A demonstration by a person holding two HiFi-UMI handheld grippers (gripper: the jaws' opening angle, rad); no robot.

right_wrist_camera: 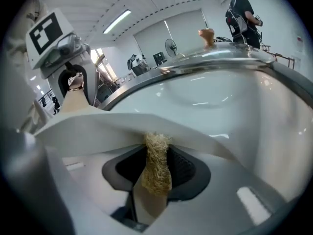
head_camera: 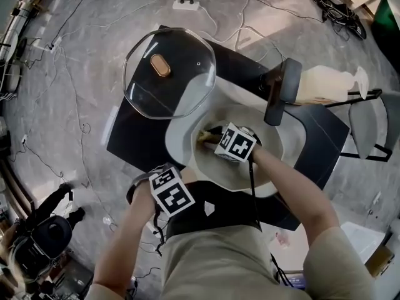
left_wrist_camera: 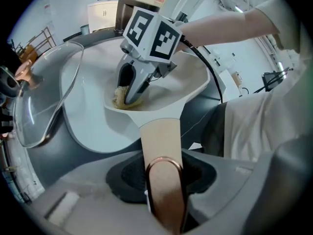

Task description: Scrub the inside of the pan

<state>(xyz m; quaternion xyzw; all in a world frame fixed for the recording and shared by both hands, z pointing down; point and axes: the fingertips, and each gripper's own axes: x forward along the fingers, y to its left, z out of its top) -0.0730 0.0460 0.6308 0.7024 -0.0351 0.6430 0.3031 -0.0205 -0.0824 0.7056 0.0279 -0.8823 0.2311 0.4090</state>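
The right gripper [right_wrist_camera: 157, 177] is clenched on a straw-coloured fibre scrubber [right_wrist_camera: 156, 153], whose free end appears to meet the inside of the white pan [left_wrist_camera: 188, 87] low down, near the wall. The left gripper [left_wrist_camera: 164, 186] is closed on the pan's beige handle [left_wrist_camera: 160, 141], just past its copper loop. The pan sits in a white sink [head_camera: 181, 136] sunk into the dark tabletop [head_camera: 134, 136], with a glass lid [head_camera: 169, 74] leaning at the sink's edge and a tap [head_camera: 278, 99] beyond. Scrubbing looks to be just starting. Next, the scrubber should be pressed down and rubbed across the bottom and walls while the handle is held steady. No writing can be read; the gripper cubes carry only black-and-white square patterns.
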